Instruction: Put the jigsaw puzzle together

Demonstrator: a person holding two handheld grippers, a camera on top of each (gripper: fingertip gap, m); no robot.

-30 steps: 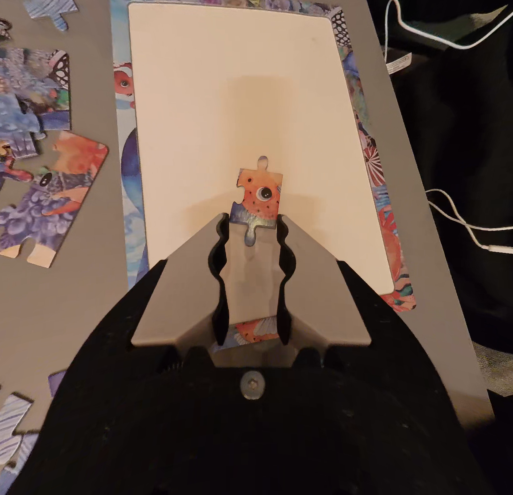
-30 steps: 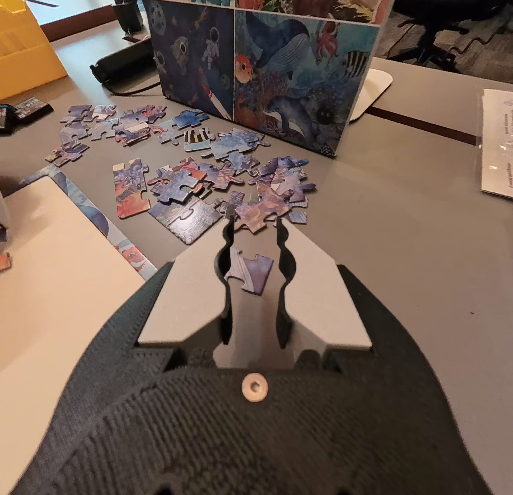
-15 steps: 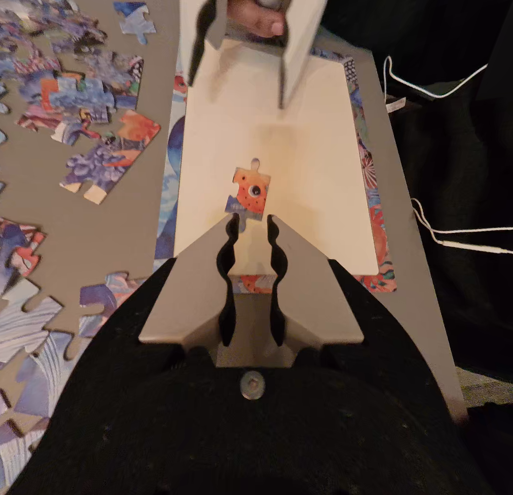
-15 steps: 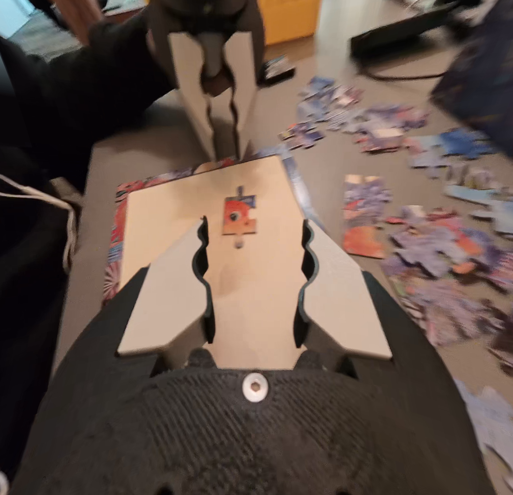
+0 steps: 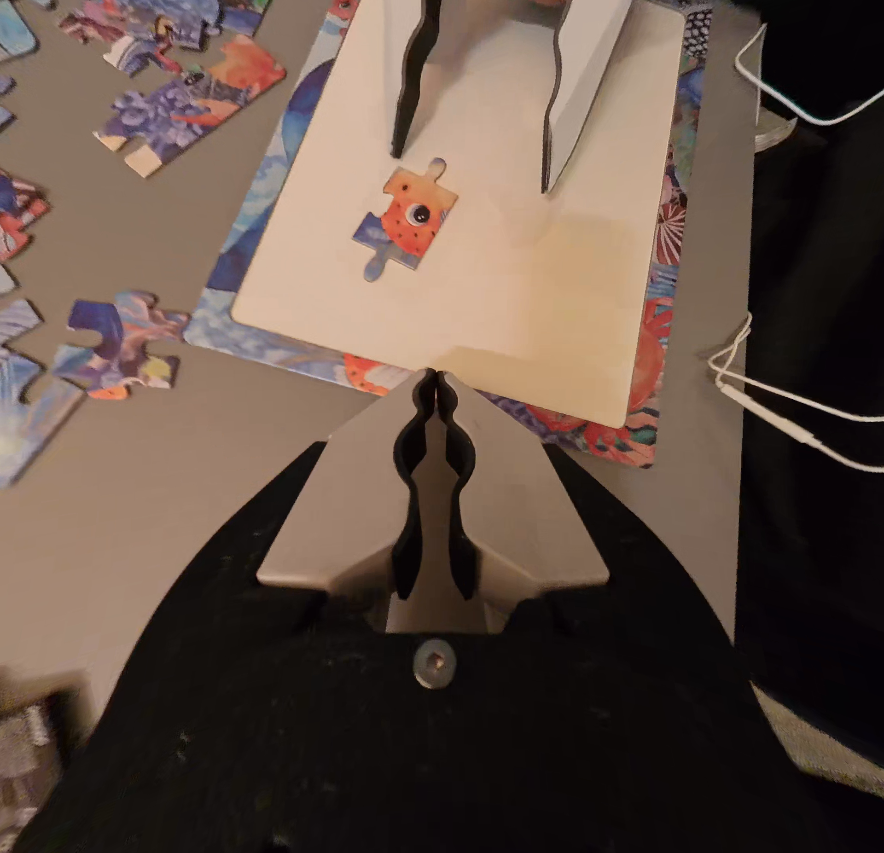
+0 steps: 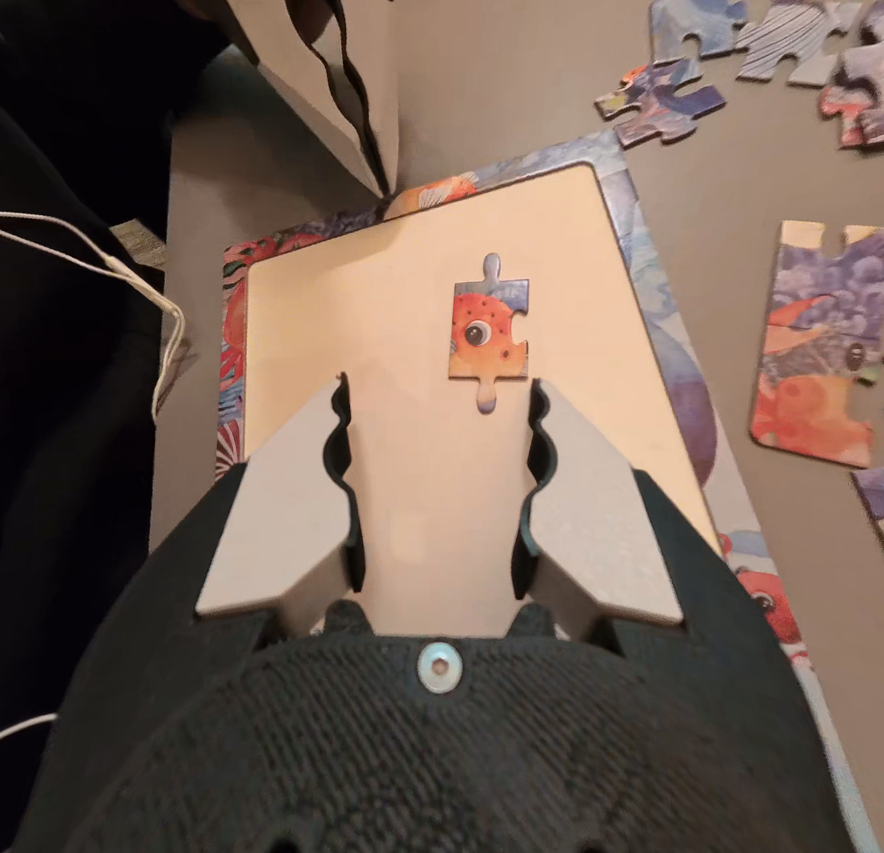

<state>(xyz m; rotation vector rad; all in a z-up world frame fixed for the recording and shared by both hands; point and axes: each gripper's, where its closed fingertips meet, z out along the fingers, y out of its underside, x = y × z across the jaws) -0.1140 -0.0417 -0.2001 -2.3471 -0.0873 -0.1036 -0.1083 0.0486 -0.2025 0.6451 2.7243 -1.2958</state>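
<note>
On the grey table [image 5: 143, 471], the puzzle tray [image 6: 636, 265] holds one orange fish piece [image 6: 488, 335]. The spread right gripper [image 6: 437, 385] looks set to nudge it, at one o'clock of its tips; the left gripper [image 5: 436, 375] is clenched, empty.

The left tool [image 5: 436, 374] has let go of the orange fish puzzle piece [image 5: 405, 218] and pulled back off the cream board to its near edge, its jaws now pressed together with nothing between them. The right tool [image 6: 437, 385] has left the loose pieces, swung over the board, and spread wide, its tips just short of that piece.
</note>
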